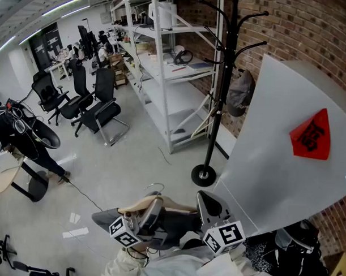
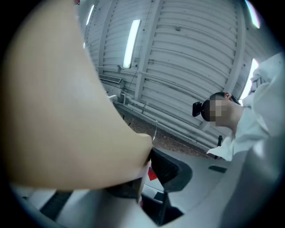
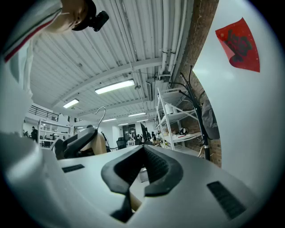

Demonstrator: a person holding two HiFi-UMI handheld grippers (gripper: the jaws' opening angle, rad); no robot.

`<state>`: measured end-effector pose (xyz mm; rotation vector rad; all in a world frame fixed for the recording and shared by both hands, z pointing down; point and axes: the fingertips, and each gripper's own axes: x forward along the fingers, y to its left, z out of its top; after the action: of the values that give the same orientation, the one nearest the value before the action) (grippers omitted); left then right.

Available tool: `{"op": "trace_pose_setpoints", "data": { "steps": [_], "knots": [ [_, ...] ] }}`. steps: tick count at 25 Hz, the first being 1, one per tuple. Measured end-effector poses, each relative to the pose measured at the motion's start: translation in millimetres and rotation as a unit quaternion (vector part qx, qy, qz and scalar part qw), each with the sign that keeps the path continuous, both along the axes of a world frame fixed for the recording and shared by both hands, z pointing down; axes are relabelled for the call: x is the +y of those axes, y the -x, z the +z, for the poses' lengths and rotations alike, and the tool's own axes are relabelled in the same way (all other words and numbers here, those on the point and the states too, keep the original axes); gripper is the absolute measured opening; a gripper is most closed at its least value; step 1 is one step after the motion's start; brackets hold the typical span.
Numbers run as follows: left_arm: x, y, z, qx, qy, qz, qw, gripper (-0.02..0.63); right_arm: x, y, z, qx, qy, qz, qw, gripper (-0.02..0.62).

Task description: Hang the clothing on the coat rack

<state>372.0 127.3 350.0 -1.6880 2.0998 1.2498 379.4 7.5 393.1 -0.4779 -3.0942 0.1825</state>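
1. Clothing (image 1: 178, 222), dark grey, is draped on a wooden hanger (image 1: 138, 205) low in our head view. It is close in front of us and well apart from the coat rack (image 1: 225, 80).
2. Our left gripper (image 1: 150, 210) holds that hanger. Its jaws stand fairly wide and clamp the thick wooden shoulder, which fills the left half of the left gripper view. The wire hook (image 1: 154, 188) rises just above the jaws.
3. We hold the left gripper tilted upward, so its camera looks at the ribbed ceiling.
4. Our right gripper (image 1: 211, 206) is just beside the left one, on its right, and is held about level. In the right gripper view its dark jaw tips meet, with nothing gripped between them.
5. The right gripper view also shows the left gripper with the hanger and hook off to its left. The coat rack stands farther off to the right.
6. The coat rack is a black pole with curved arms on a round base. It stands on the grey floor (image 1: 138, 167) between white shelving (image 1: 164, 77) and a white panel (image 1: 274, 166) that bears a red sticker (image 1: 312, 135), near the brick wall (image 1: 312, 32).
7. A dark cap (image 1: 241, 93) hangs from one of the rack's lower arms; the upper arms are bare.
8. Black office chairs (image 1: 100, 106) stand farther back on the left.
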Motion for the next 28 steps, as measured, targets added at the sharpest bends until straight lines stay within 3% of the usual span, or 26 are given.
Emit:
{"op": "trace_pose_setpoints", "data": {
  "steps": [5, 11, 28],
  "knots": [
    [14, 21, -5, -0.005, -0.015, -0.011, 0.9998, 0.098, 14, 20, -3, -0.002, -0.006, -0.008, 1.000, 0.025],
    [47, 53, -3, 0.002, -0.034, -0.054, 0.9980, 0.098, 43, 51, 4, 0.007, -0.011, -0.041, 0.999, 0.025],
    [47, 204, 4, 0.014, -0.005, -0.098, 0.9951, 0.098, 63, 228, 15, 0.015, 0.010, -0.113, 0.993, 0.025]
  ]
}}
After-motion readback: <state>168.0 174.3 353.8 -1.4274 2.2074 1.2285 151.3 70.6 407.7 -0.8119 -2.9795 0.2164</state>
